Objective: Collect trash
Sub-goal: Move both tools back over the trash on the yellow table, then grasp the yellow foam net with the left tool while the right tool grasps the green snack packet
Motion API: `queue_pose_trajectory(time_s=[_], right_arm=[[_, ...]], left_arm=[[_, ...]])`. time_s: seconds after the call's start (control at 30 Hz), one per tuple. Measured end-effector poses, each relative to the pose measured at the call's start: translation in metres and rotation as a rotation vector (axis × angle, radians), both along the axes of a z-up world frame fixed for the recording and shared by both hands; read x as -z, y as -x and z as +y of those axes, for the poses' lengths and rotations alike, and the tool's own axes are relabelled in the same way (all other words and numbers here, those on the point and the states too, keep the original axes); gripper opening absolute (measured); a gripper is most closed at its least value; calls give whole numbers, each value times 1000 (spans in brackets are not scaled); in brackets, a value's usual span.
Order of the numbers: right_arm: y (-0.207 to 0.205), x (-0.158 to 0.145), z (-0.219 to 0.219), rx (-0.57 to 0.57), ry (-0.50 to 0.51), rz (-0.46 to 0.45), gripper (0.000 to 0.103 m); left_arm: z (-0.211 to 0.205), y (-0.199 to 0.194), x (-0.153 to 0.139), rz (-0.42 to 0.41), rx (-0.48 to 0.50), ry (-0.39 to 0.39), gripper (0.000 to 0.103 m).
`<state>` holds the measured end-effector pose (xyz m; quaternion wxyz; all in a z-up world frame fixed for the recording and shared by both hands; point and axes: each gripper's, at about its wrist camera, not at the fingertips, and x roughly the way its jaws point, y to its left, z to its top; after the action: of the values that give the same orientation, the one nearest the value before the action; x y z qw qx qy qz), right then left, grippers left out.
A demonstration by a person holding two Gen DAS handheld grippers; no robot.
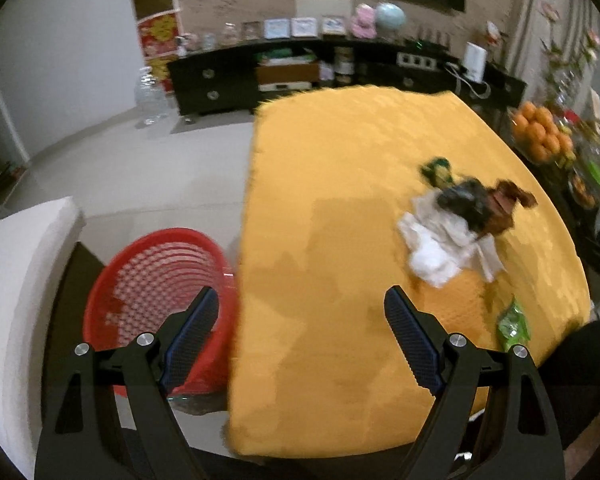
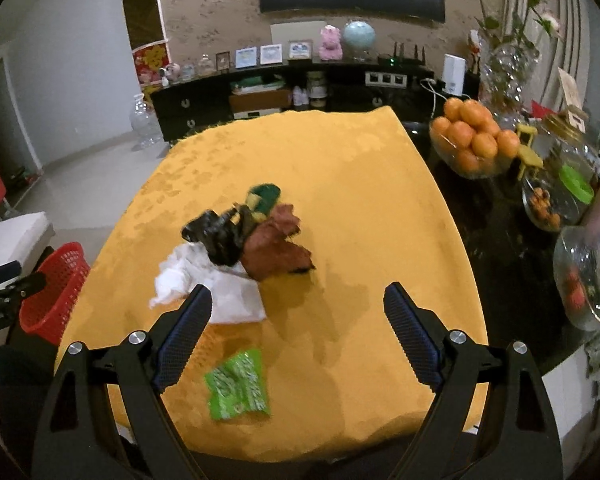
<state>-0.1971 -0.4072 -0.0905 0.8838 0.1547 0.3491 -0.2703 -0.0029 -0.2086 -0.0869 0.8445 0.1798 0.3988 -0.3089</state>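
Hovering over the yellow tablecloth (image 2: 340,184), both the left gripper (image 1: 300,320) and right gripper (image 2: 298,316) are held spread, empty. Trash pile (image 2: 240,252) and green wrapper (image 2: 238,386) lie on the cloth; red basket (image 1: 156,280) sits beside the table.

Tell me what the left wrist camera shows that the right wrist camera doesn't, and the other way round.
Only the left wrist view shows the inside of the red basket, seen from above, beside the table, and the left gripper, open and empty.

Only the right wrist view shows the round glass bowl at its right edge and the right gripper, open and empty.

Both show the yellow tablecloth, the pile of white tissue and dark wrappers, the green packet, the oranges and the dark cabinet.
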Motion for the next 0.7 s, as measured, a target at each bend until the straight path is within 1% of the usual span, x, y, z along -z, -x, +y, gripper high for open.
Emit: queue_pose_trajectory(time_s=[0.33,0.47,0.6,0.7], right_arm=[[14,25,-14,27,-60,14,85],[16,28,-21,38,-85,7,85],[17,32,-25,47,-111,5,85],[18,33,-28,53,-122,3,85]], left_arm=[[-65,28,44,74,174,-87,82],[-86,35,56,128,229,-93,82],[-107,39,65,154,275,-98,82],[-118,38,70,173,291,-93,82]])
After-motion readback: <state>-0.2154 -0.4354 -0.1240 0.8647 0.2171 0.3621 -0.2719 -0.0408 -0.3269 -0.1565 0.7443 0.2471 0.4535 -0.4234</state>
